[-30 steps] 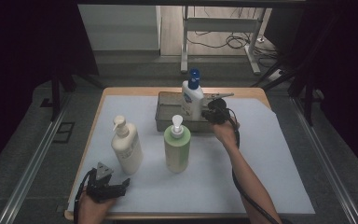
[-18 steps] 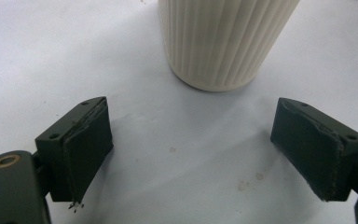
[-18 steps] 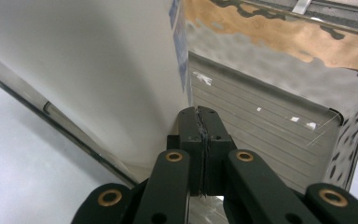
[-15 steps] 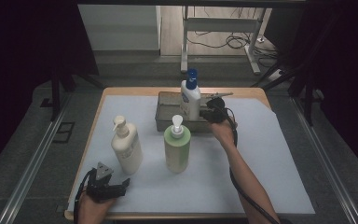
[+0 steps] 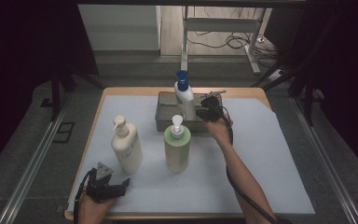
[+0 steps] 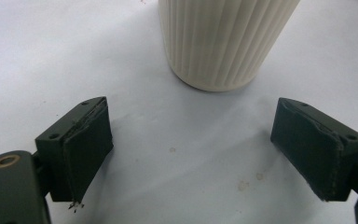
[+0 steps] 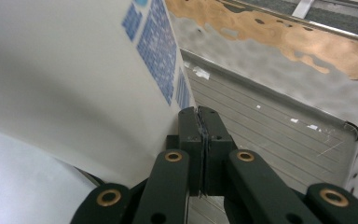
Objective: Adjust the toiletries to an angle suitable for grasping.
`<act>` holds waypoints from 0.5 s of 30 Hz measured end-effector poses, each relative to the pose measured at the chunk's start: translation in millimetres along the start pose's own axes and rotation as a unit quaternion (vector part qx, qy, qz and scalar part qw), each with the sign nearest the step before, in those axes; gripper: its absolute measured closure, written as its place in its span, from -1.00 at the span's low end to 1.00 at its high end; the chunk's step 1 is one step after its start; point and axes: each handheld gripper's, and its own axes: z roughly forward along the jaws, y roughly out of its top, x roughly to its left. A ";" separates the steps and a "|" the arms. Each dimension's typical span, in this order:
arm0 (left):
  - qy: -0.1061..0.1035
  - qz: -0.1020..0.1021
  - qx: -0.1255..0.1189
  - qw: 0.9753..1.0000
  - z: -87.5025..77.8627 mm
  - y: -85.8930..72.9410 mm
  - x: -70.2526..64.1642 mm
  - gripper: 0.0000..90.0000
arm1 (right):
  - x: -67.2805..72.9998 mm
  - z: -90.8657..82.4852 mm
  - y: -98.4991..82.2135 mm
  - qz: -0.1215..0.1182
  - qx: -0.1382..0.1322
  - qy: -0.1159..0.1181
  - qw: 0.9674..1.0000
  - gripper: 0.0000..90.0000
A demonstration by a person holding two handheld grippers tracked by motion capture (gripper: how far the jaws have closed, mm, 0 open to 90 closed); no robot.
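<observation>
A white bottle with a blue cap [image 5: 184, 98] stands in the metal tray [image 5: 164, 123] at the back of the table, leaning slightly left. My right gripper [image 5: 204, 110] is shut just right of its lower body. In the right gripper view the pads [image 7: 200, 122] are pressed together with nothing between them, right beside the bottle's wall [image 7: 74, 79], over the tray floor [image 7: 279, 135]. My left gripper [image 5: 121, 185] lies low at the front left, open and empty [image 6: 205, 149]. The ribbed base of a cream pump bottle [image 6: 219, 42] stands just ahead of it.
The cream pump bottle [image 5: 126, 147] and a green pump bottle [image 5: 177, 147] stand mid-table on the white sheet [image 5: 270, 158]. The person's right forearm [image 5: 240, 172] reaches diagonally from the front to the tray. Metal rails run along both sides of the table.
The right gripper and the blue-capped bottle have shifted a little to the left in the tray. The left gripper has stayed where it was.
</observation>
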 end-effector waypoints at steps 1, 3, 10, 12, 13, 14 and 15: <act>0.000 0.000 0.000 1.000 0.0 0.0 0.0 -0.73 | 0.6 0.6 0.1 0.002 0.001 0.000 1.000 0.97; 0.000 0.001 0.000 1.000 0.0 0.0 0.1 -0.73 | 0.9 1.4 0.1 -0.001 0.004 -0.003 1.000 0.96; 0.000 -0.001 0.000 1.000 0.0 0.0 -0.1 -0.73 | 1.2 3.0 -1.0 -0.011 0.012 -0.013 1.000 0.95; -0.001 -0.001 0.000 1.000 0.0 0.0 0.0 -0.73 | 1.3 3.5 -1.2 -0.012 0.014 -0.016 1.000 0.95; -0.001 0.000 0.000 1.000 0.0 0.1 0.0 -0.73 | 1.1 3.6 -1.2 -0.012 0.015 -0.016 1.000 0.95; -0.001 -0.001 0.000 1.000 0.0 0.0 0.0 -0.73 | 1.1 3.8 -1.2 -0.012 0.016 -0.017 1.000 0.95; -0.001 -0.001 0.000 1.000 0.0 0.0 0.0 -0.73 | 1.2 4.1 -1.2 -0.013 0.016 -0.018 1.000 0.96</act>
